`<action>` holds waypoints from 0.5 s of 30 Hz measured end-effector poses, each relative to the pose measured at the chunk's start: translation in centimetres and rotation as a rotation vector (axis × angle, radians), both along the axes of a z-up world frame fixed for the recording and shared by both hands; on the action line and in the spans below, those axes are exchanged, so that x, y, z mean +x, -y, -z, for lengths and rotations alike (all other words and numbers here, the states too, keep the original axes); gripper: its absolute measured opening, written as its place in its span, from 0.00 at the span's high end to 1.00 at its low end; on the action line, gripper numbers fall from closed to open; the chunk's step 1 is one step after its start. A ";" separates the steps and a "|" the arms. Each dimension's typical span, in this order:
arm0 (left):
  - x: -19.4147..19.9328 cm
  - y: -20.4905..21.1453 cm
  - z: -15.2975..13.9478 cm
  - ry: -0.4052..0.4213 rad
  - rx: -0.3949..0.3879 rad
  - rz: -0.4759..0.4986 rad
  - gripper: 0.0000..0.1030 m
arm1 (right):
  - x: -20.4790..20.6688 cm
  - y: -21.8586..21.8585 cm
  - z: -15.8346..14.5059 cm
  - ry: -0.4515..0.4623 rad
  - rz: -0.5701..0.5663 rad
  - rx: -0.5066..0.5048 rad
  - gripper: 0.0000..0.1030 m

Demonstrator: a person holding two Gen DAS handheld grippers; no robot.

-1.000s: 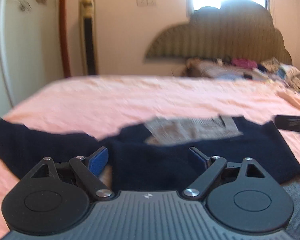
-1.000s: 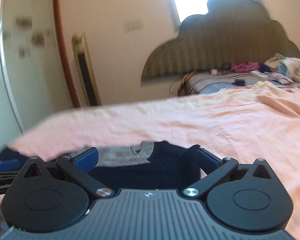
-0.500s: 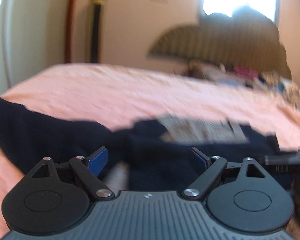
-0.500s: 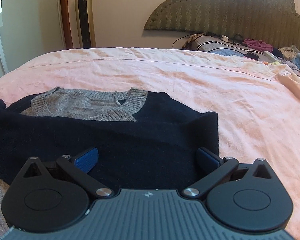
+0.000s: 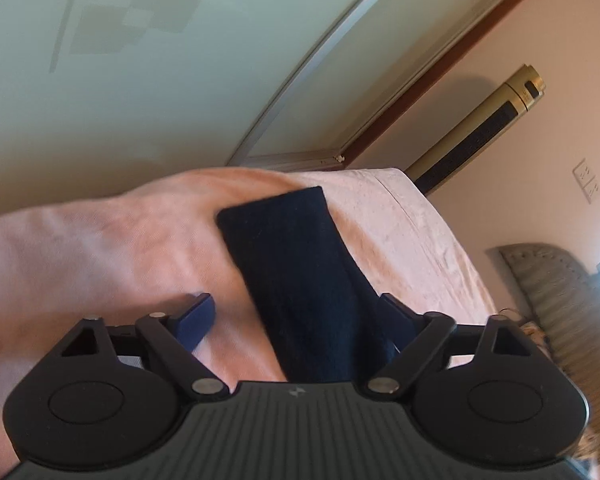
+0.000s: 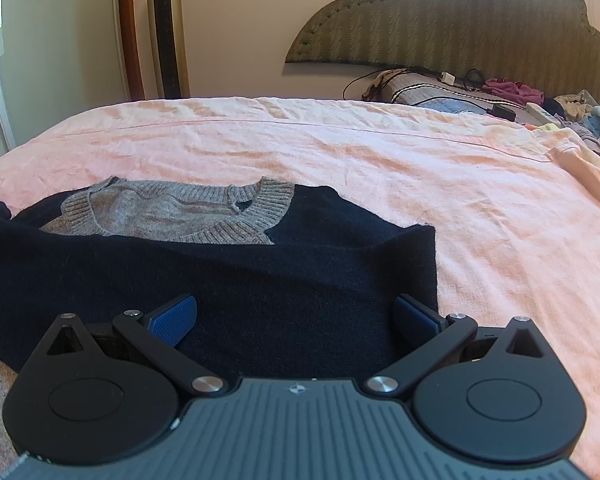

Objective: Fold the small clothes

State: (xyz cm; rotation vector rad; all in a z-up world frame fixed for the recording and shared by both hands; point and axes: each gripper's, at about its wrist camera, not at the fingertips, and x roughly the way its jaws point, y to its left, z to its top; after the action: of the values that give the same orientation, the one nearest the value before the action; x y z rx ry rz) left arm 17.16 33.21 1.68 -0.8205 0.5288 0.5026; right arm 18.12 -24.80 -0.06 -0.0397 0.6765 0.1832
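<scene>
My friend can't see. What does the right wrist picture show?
A dark navy sweater with a grey knit collar lies flat on a pink bedsheet. The right gripper hangs open above it, with a padded headboard behind.

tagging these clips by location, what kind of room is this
A bedroom, most likely: a bed with a pink sheet, a padded headboard against the wall, and a sweater laid out on the sheet.

Left gripper (image 5: 296, 320) rolled sharply sideways, jaws spread wide; right gripper (image 6: 296, 316) level, jaws likewise wide.
</scene>
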 end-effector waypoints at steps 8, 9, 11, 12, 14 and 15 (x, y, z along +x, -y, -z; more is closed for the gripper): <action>3.8 3.6 0.0 -0.128 0.224 0.103 0.94 | 0.0 0.0 0.0 0.000 0.000 0.002 0.00; 3.6 4.2 -0.4 -0.123 0.249 0.089 0.94 | 0.0 0.0 0.0 0.000 0.000 0.003 0.00; 2.8 5.9 -1.8 -0.088 0.320 0.065 0.95 | 0.0 0.0 0.0 0.000 0.001 0.005 0.00; 2.5 7.3 -3.0 -0.054 0.353 0.083 0.95 | 0.0 0.1 0.0 0.000 0.001 0.007 0.00; 1.8 10.8 -5.1 0.040 0.388 0.167 0.95 | 0.0 0.1 0.0 0.000 0.002 0.012 0.00; 1.4 13.4 -6.1 0.089 0.409 0.242 0.95 | 0.0 0.1 0.0 0.001 0.003 0.014 0.00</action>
State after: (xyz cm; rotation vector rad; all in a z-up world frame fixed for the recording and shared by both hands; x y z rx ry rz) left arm 18.61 19.78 7.78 -0.3794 0.4175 0.3325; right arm 18.16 -24.94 -0.04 -0.0250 0.6746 0.1855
